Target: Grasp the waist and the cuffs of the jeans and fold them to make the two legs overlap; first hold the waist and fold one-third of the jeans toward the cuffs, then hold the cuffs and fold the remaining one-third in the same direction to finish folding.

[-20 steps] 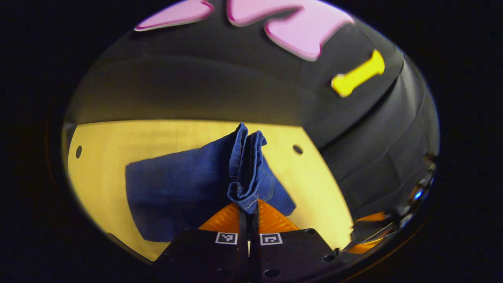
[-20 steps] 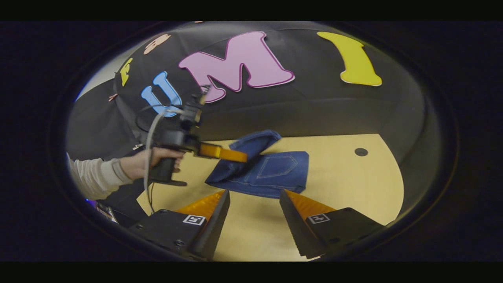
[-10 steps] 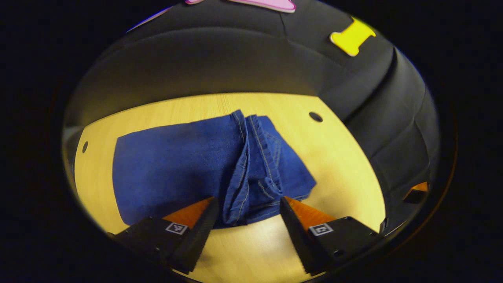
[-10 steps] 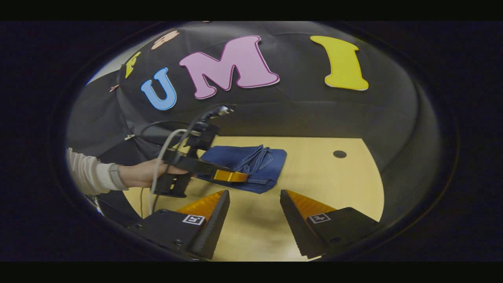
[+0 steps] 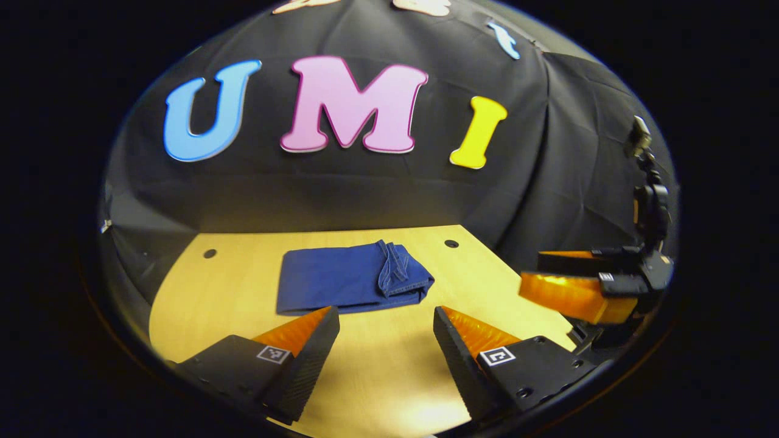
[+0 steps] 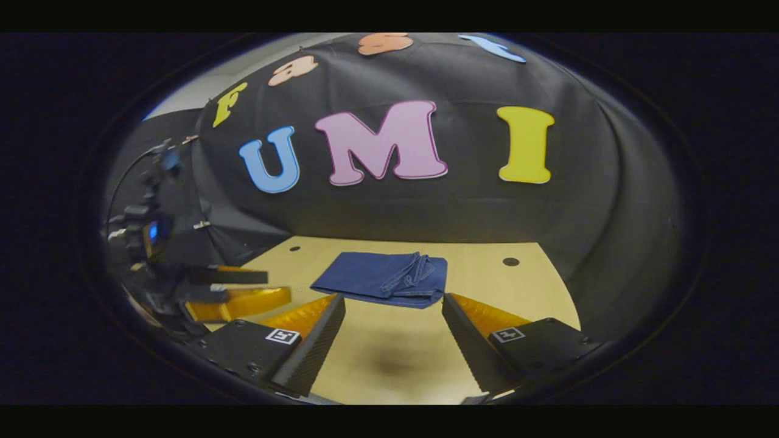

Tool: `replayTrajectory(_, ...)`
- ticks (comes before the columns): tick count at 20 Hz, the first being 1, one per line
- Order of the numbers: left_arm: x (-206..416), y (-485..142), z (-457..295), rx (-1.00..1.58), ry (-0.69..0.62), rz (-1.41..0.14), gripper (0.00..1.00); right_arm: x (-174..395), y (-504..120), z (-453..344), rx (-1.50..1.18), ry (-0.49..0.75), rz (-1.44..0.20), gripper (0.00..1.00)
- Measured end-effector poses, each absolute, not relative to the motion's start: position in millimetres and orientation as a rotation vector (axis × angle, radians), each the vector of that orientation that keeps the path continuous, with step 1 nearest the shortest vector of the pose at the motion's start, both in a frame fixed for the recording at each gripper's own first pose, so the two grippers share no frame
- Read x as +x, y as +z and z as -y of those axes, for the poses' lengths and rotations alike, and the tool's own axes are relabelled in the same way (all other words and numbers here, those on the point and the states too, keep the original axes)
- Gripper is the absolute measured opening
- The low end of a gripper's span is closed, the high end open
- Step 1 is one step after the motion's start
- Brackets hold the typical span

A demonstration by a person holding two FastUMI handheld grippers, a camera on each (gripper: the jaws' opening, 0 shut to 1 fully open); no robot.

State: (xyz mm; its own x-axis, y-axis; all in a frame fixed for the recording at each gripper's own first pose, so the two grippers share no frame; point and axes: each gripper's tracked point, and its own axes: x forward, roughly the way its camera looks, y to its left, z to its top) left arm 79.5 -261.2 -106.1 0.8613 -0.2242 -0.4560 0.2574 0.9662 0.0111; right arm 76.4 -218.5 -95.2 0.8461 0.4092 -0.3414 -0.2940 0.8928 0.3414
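Both views are looking low across the bench (image 5: 377, 365) toward the back wall, sharing the folded jeans (image 5: 350, 277) lying well ahead of each.

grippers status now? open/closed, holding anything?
Left gripper: open, holding nothing, back from the folded jeans.
Right gripper: open, holding nothing.

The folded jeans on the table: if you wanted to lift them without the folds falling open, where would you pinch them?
Probably at the thick folded edge of the jeans, coming in low from that end. There the layers stack and bunch with the cuffs on top, so one pinch could catch them all; the opposite end lies thin and flat on the table.
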Motion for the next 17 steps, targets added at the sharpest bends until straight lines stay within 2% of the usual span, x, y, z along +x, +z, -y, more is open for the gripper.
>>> replayTrajectory(4,-16.4,-71.0,243.5,0.052,-0.207,-0.367,0.97,14.4,-49.6,227.5,0.263,0.288,-0.311,0.98)
replayTrajectory(8,-63.4,-37.9,246.2,0.011,-0.187,-0.286,0.97,-43.8,-6.3,242.8,0.232,0.214,-0.21,0.98)
replayTrajectory(11,-67.8,-15.4,252.3,-0.021,-0.199,-0.218,0.97,-65.8,25.1,256.5,0.169,0.17,-0.12,0.98)
replayTrajectory(17,-73.5,30.8,255.8,0.025,-0.206,-0.119,0.97,-74.4,67.6,257.5,0.126,0.17,-0.002,0.98)
